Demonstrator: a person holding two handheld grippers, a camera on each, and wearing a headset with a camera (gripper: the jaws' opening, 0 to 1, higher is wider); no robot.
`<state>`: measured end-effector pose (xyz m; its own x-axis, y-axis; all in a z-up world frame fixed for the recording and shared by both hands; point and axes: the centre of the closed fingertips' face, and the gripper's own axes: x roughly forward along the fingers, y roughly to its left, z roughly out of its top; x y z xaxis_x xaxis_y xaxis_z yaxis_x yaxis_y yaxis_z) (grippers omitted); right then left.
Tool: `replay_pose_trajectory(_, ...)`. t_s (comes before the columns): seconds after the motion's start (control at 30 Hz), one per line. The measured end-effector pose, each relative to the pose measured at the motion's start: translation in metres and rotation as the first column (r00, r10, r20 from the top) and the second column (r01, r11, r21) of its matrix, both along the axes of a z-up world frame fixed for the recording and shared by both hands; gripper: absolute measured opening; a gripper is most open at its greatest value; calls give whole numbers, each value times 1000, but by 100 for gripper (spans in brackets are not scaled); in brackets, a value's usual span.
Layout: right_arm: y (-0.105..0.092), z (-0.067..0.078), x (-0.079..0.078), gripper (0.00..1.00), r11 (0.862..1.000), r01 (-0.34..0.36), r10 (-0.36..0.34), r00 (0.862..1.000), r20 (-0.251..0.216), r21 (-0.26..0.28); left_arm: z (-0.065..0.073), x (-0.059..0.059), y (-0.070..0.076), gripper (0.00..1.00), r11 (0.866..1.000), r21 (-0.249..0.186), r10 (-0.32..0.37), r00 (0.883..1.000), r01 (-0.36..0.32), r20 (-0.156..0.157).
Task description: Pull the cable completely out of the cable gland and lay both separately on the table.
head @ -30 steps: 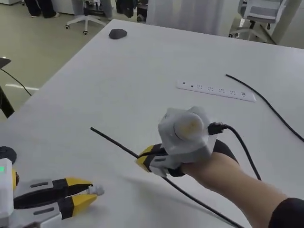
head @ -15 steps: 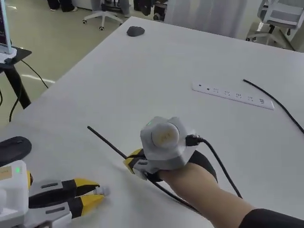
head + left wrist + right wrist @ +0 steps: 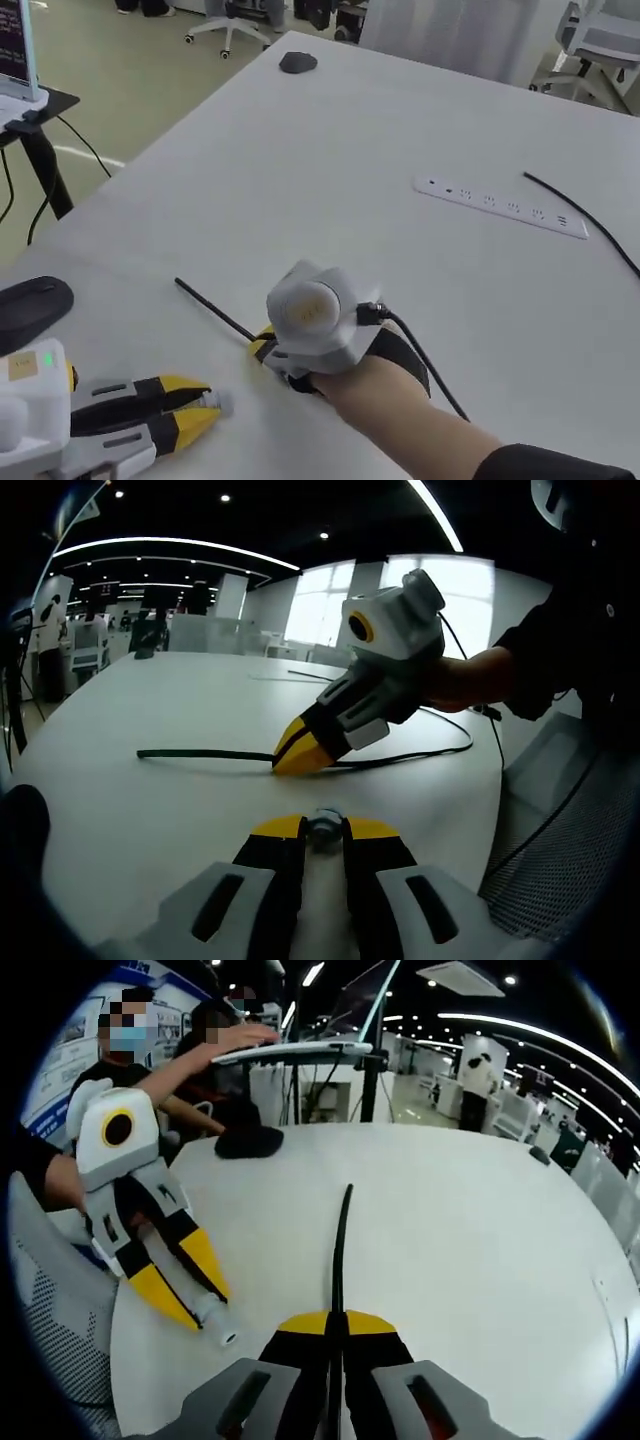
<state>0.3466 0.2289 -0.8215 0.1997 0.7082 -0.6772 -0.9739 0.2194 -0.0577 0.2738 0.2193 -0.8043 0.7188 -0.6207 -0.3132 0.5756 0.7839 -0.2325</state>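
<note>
Two parts apart: lower right gripper [image 3: 262,347], clamped on cable [image 3: 210,306], flat to table [image 3: 300,180]; set cable gland [image 3: 214,402], pinched in left gripper [image 3: 199,404], down near left.

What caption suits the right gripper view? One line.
Right gripper grips the black cable, free of the gland held by the left gripper, at a white table.

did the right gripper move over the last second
Yes. In the head view the right gripper, shut on the cable, has shifted away from the power strip, toward the left gripper holding the cable gland.
</note>
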Motion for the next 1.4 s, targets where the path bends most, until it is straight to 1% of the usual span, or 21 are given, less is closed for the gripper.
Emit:
replay_pose_trajectory(0.03, 1, 0, 1, 0, 1000, 4, -4, 1000, -2, 1, 1, 1, 0, 15, 1000, -5, 2, 1000, -2, 9)
replay_pose_trajectory(0.13, 2, 1, 1, 0, 1000, 3, -3, 1000, 2, 4, 0, 2, 2, 15, 999, -24, 21, 1000, -21, 4)
replay_pose_trajectory(0.2, 1, 1, 1, 0, 1000, 1, -1, 1000, -1, 5, 0, 2, 2, 15, 1000, -23, 19, 1000, -18, 12)
replay_pose_trajectory(0.23, 2, 1, 0, 0, 1000, -14, 14, 1000, 17, 1, 0, 3, 2, 15, 1000, -12, 20, 1000, -19, 23)
replay_pose_trajectory(0.27, 2, 1, -1, 0, 1000, -30, 30, 999, 34, -5, 0, 3, 2, 16, 1000, -14, 20, 1000, -19, 23)
replay_pose_trajectory(0.3, 3, 1, -1, 0, 998, -67, 68, 995, 71, -19, 0, 3, 3, 16, 999, -20, 25, 1000, -25, 19)
replay_pose_trajectory(0.33, 3, 1, -1, 0, 997, -74, 76, 994, 82, -23, 0, 4, 4, 16, 999, -20, 31, 999, -30, 20)
replay_pose_trajectory(0.5, 2, -1, 2, 1, 1000, -23, 23, 999, 32, -3, 0, 5, 4, 16, 999, -13, 30, 999, -30, 27)
replay_pose_trajectory(0.6, 3, 0, 2, 12, 1000, -8, 8, 1000, 2, 15, 0, 6, 5, 18, 999, -6, 40, 999, -40, 33)
replay_pose_trajectory(0.63, 3, 0, 1, 13, 1000, -1, 1, 1000, -13, 18, 0, 6, 5, 19, 999, -5, 41, 999, -41, 29)
replay_pose_trajectory(0.73, 2, 0, 1, 14, 1000, 13, -12, 1000, -12, 17, 0, 6, 4, 22, 999, -6, 36, 999, -36, 27)
replay_pose_trajectory(0.87, 2, 2, 3, 21, 999, 24, -23, 1000, -12, 25, -1, 5, 2, 35, 1000, -7, 25, 999, -25, 23)
replay_pose_trajectory(0.93, 1, 4, 4, 22, 999, 30, -30, 999, -14, 29, -1, 6, 3, 38, 1000, -3, 28, 999, -28, 26)
replay_pose_trajectory(1.0, 1, 5, 6, 28, 999, 41, -40, 999, -15, 36, -1, 6, 3, 40, 1000, -6, 29, 999, -29, 22)
replay_pose_trajectory(1.1, 2, 8, 10, 35, 997, 54, -53, 999, -13, 53, 0, 4, 2, 46, 1000, 16, 5, 999, -6, 41)
replay_pose_trajectory(1.17, 1, 8, 13, 38, 997, 56, -56, 998, -2, 50, 0, 4, 3, 48, 1000, 28, 6, 999, -7, 39)
replay_pose_trajectory(1.23, 0, 11, 16, 40, 996, 72, -71, 997, -11, 60, 1, 6, 6, 59, 999, 51, 17, 998, -20, 54)
replay_pose_trajectory(1.3, -1, 13, 17, 45, 994, 83, -82, 997, -13, 69, 7, 8, 7, 67, 999, 22, 33, 998, -34, 55)
replay_pose_trajectory(1.33, -1, 13, 17, 46, 994, 85, -84, 996, -21, 69, 9, 9, 7, 71, 999, 24, 39, 997, -41, 70)
replay_pose_trajectory(1.37, -2, 14, 18, 46, 993, 91, -89, 996, -26, 72, 12, 11, 9, 71, 998, 43, 42, 995, -46, 91)
replay_pose_trajectory(1.4, -3, 14, 18, 48, 993, 93, -92, 995, -24, 71, 14, 11, 7, 72, 998, 41, 36, 995, -41, 94)
